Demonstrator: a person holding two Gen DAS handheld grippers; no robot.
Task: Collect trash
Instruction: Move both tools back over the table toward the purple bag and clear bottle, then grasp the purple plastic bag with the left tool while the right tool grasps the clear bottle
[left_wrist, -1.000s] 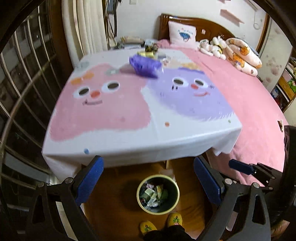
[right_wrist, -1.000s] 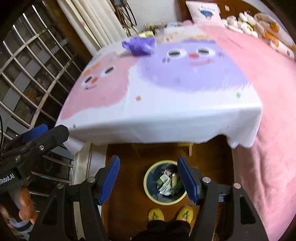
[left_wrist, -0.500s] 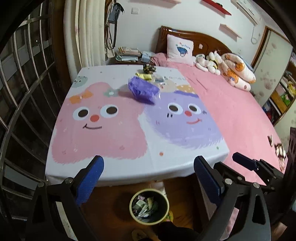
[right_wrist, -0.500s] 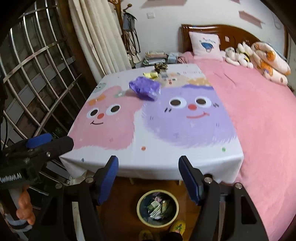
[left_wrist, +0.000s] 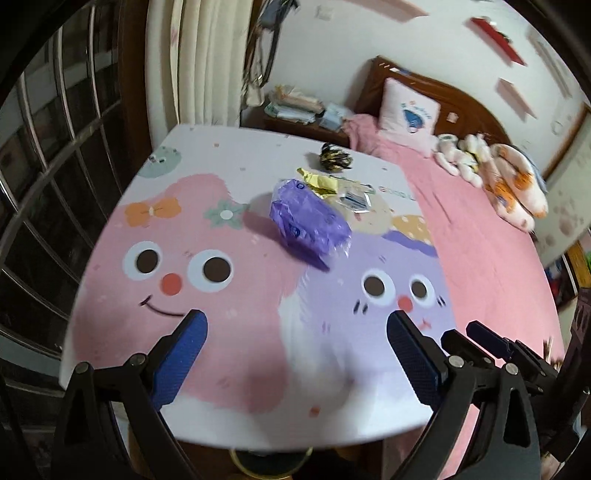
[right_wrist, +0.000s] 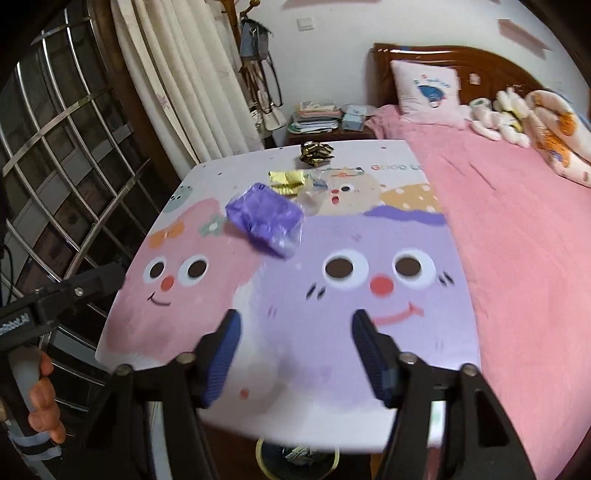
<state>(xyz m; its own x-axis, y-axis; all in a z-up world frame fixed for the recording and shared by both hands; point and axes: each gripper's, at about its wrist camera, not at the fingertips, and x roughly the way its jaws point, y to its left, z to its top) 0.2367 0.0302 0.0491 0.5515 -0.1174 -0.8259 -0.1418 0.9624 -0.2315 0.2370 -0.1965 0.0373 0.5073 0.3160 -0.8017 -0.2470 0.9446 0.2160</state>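
My bin (right_wrist: 297, 456) holds wrappers already; purple bag (right_wrist: 266, 219), yellow wrapper (right_wrist: 286, 179) remain on table (right_wrist: 369, 417). Left gripper (left_wrist: 295, 354) open, right gripper (right_wrist: 293, 354) closing, empty.

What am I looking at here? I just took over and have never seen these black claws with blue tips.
A person holds one claw in each hand, each with a camera looking along its fingers. One picture is from the left claw, wide open and empty; the other from the right claw, closing on nothing. On the table lie a purple bag, a yellow wrapper, clear plastic and a dark crumpled wrapper. A bin stands below the table's near edge.
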